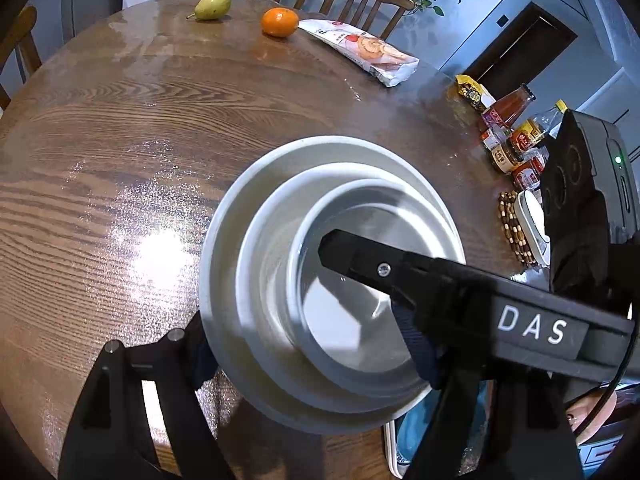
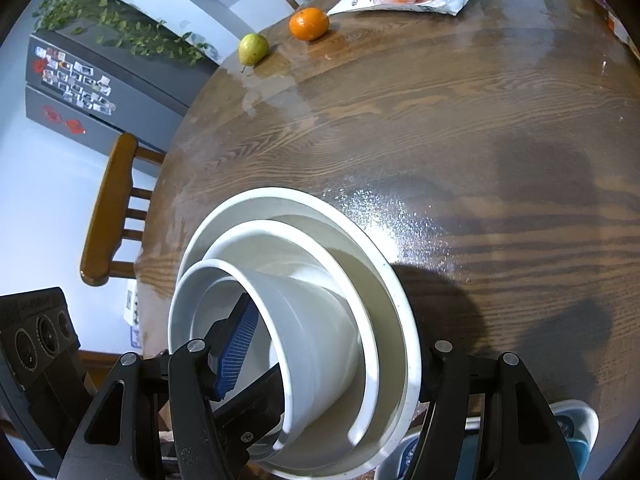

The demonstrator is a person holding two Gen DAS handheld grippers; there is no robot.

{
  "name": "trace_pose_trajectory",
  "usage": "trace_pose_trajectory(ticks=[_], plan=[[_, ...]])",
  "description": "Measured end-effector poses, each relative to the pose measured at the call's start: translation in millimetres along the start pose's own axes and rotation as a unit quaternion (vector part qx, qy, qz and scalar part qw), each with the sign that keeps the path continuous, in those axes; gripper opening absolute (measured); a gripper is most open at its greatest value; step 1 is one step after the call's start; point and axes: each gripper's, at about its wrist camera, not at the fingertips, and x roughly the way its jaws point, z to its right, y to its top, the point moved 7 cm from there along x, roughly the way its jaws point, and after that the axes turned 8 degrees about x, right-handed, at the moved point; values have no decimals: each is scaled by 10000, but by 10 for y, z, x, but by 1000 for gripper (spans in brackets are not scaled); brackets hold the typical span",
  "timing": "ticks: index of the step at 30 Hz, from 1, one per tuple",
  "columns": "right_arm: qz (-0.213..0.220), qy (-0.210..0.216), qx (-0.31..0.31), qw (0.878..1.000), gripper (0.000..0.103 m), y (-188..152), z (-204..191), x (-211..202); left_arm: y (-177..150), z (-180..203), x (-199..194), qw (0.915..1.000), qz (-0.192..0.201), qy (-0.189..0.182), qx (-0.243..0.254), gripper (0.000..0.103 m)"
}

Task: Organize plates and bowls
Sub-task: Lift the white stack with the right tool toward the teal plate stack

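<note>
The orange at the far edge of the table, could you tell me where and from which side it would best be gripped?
Grip the orange across its widest middle, coming from above. It is round and sits alone on the table. Set the fingers front and back: the snack bag lies close on one side, the pear further off on the other.

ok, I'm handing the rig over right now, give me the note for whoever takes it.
Left gripper: fingers either side of the stack, grip unclear.
Right gripper: one finger inside the small white bowl, other outside the large white plate's rim, grip unclear.
Stack: small bowl in medium white bowl in plate, at the brown wooden table's near edge.
Done: nesting. Left: probably settle stack inboard, release.
</note>
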Motion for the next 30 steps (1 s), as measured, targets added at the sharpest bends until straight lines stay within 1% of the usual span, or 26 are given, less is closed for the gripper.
trace_pose_trajectory(ticks=[6, 15, 19, 21, 25, 30], plan=[[186, -5, -79, 9998, 66, -58, 8, -99, -61, 40, -37, 10000, 38, -58, 16, 75], [303, 37, -150, 9994, 66, -171, -9, -194, -156, 92, -118, 9998, 177, -39, 39, 75], [426, 23, -210, 9989, 66, -220, -21, -235, -205, 123, -142, 9997, 194, -11, 134, 75], [477, 61, -205, 9986, 66, -254, -17, -255, -227, 141, -161, 9994, 266, 29, 199, 75], [593, 178, -136, 9980, 66, -302, 0, -284, -254, 166, -172, 9990, 305, 80, 310, 75], [786, 261, -3, 9966, 66, -359, 26, -353, -291, 213, -205, 9983, 369, 58, 454, 75]])
